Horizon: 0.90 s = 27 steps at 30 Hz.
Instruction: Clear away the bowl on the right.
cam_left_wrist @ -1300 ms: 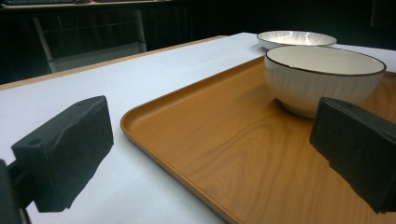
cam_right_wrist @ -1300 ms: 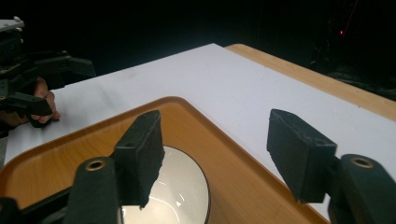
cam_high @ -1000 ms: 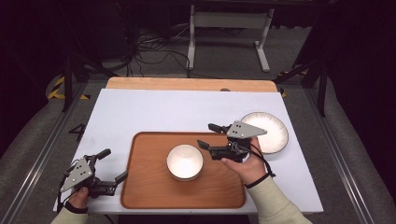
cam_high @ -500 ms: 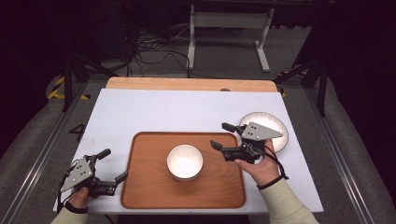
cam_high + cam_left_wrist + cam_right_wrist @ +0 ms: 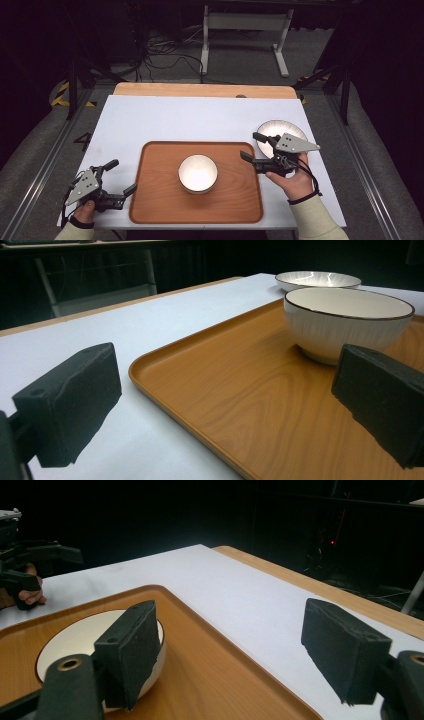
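A white bowl (image 5: pixel 198 172) stands in the middle of a brown wooden tray (image 5: pixel 150 200). A white plate (image 5: pixel 280 129) lies on the white table top just past the tray's right edge. My right gripper (image 5: pixel 250 145) hovers over that edge, between bowl and plate, pointing left at the bowl. Its jaws have just been opening and nothing is between them. In the right gripper view the bowl (image 5: pixel 75 640) sits behind the left jaw. My left gripper (image 5: pixel 123 175) rests open at the tray's left edge, pointing across the tray (image 5: pixel 225 390) at the bowl (image 5: pixel 347 322).
The white table top (image 5: pixel 200 117) has a wooden strip (image 5: pixel 200 90) along its far edge. Beyond it is a dark floor with cables and a metal stand (image 5: pixel 242 25). The plate (image 5: pixel 317 279) lies behind the bowl in the left gripper view.
My right gripper has drawn back to the right, away from the bowl and toward the plate, with its jaws a little wider. The left gripper has stayed put.
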Available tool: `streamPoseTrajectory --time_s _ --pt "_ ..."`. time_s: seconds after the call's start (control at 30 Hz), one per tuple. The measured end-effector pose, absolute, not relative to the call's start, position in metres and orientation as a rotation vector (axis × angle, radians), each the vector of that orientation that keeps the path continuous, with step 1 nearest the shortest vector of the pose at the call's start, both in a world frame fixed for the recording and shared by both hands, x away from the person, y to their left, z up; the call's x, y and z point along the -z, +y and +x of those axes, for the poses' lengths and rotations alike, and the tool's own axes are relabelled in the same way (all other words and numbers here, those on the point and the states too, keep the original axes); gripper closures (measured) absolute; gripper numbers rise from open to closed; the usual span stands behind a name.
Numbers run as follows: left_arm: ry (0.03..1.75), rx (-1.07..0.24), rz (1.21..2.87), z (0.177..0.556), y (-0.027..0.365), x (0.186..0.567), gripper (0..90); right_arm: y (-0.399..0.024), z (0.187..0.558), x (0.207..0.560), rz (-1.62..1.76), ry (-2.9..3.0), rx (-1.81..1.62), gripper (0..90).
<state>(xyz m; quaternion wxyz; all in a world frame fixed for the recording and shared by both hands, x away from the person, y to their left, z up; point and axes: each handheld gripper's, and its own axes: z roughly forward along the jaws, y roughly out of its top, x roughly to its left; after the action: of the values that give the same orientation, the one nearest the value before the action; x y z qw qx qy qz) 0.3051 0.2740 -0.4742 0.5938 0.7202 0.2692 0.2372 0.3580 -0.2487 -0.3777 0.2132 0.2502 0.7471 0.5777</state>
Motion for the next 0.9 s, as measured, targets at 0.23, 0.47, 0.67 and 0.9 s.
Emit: streamPoseTrajectory --time_s 0.23,0.47,0.67,0.9 --pt "0.623 -0.552 1.676 0.305 0.274 0.474 0.2 -0.264 0.356 0.379 0.716 2.038 -1.606 22.8" --pt "0.622 -0.553 1.676 0.305 0.274 0.474 0.3 -0.278 0.354 0.382 0.732 2.009 -1.606 22.8" --pt "0.623 -0.553 1.676 0.305 0.274 0.474 0.3 -0.285 0.353 0.388 0.721 1.993 -1.610 22.8" --pt "0.623 -0.553 1.676 0.305 0.274 0.474 0.3 -0.294 0.354 0.405 0.711 1.979 -1.608 22.8"
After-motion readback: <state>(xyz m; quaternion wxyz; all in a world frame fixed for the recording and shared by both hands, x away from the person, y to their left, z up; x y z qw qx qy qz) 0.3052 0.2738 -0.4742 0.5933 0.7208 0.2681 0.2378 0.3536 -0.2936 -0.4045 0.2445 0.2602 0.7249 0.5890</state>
